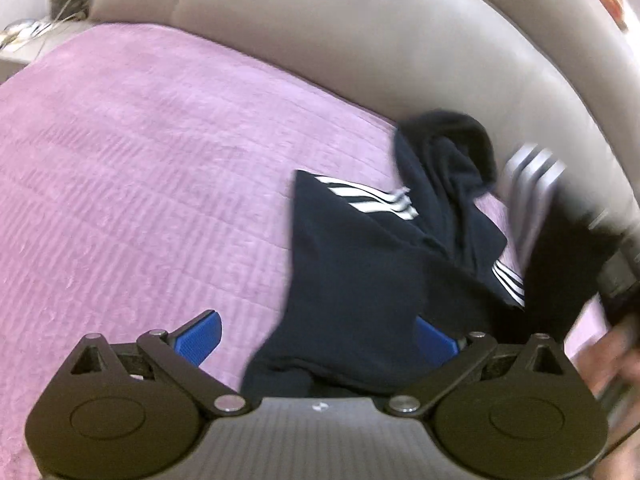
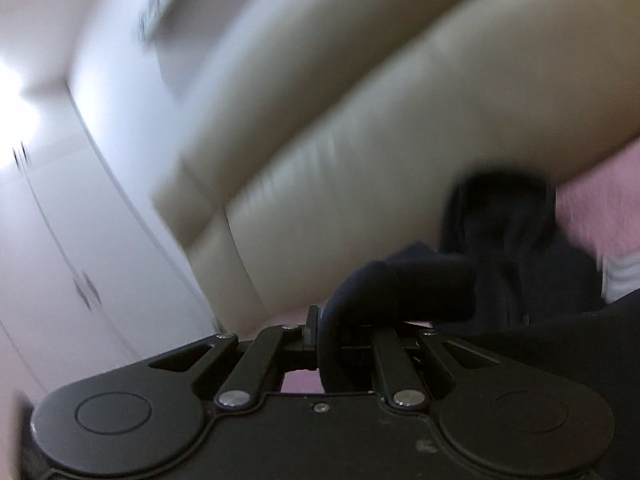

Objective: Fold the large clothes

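Note:
A navy garment with white triple stripes lies bunched on the pink bed cover near the headboard. My left gripper hovers over its near edge with the blue pads far apart. Cloth lies between them and covers part of the right pad, but nothing is pinched. In the right wrist view, my right gripper is shut on a fold of the navy garment, which wraps over its fingertips and hides them. That gripper also shows blurred at the right edge of the left wrist view, lifting a striped part.
A padded beige headboard runs behind the bed. A nightstand with clutter and cables stands at the far left. White wardrobe doors fill the left of the right wrist view. A hand shows at the lower right.

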